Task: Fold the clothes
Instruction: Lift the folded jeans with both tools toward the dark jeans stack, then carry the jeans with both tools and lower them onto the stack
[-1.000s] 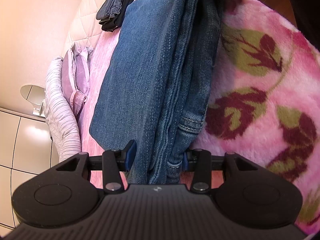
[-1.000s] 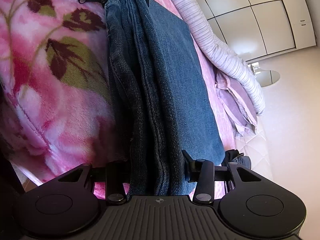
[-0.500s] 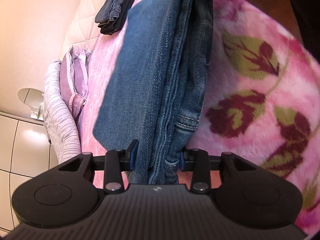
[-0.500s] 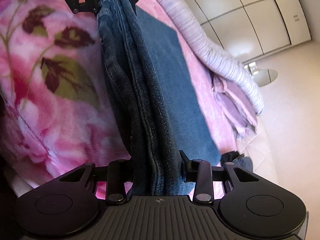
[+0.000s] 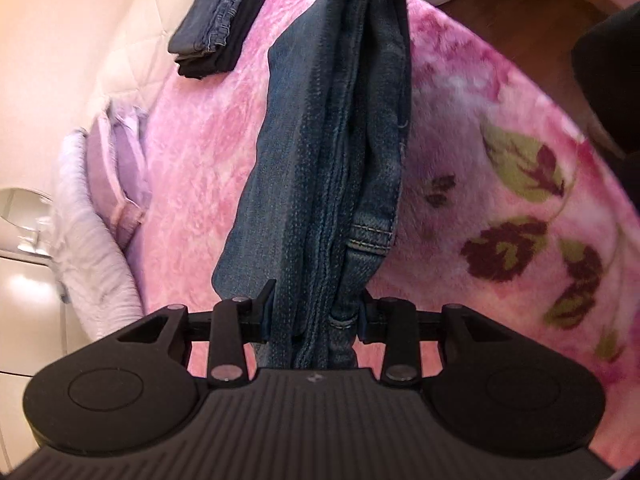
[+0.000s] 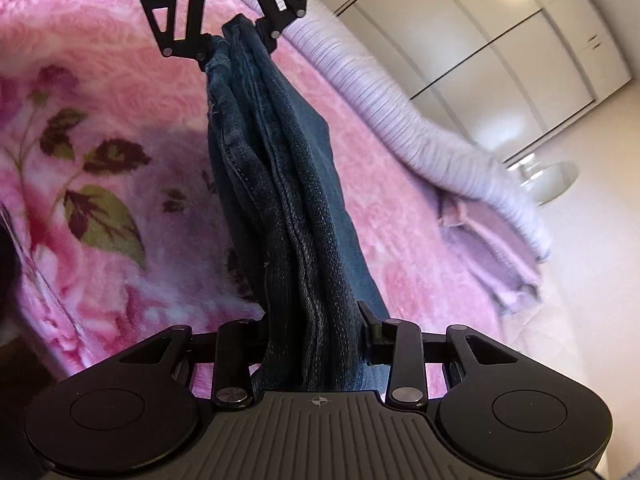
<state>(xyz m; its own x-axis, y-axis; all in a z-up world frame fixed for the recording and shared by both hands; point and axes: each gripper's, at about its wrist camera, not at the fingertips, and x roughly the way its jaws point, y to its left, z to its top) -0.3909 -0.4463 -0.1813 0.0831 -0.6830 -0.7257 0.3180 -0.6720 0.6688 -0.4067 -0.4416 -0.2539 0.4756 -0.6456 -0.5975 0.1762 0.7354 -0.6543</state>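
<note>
Blue jeans (image 5: pixel 332 168), bunched lengthwise, hang stretched between the two claws above a pink floral blanket (image 5: pixel 500 184) on the bed. Left claw (image 5: pixel 314 314) clenched on one end, right claw (image 6: pixel 316 334) clenched on the other, each visible at the far end of the other's view. Stack of dark folded clothes (image 5: pixel 216 20) lies near the quilted headboard (image 5: pixel 132 52); lilac pillows (image 6: pixel 492 240) along the far bed edge.

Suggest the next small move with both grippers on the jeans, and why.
Probably lower both ends together onto the pink blanket. The left gripper and right gripper each clamp an end of the folded jeans, which hang stretched between them above it.
</note>
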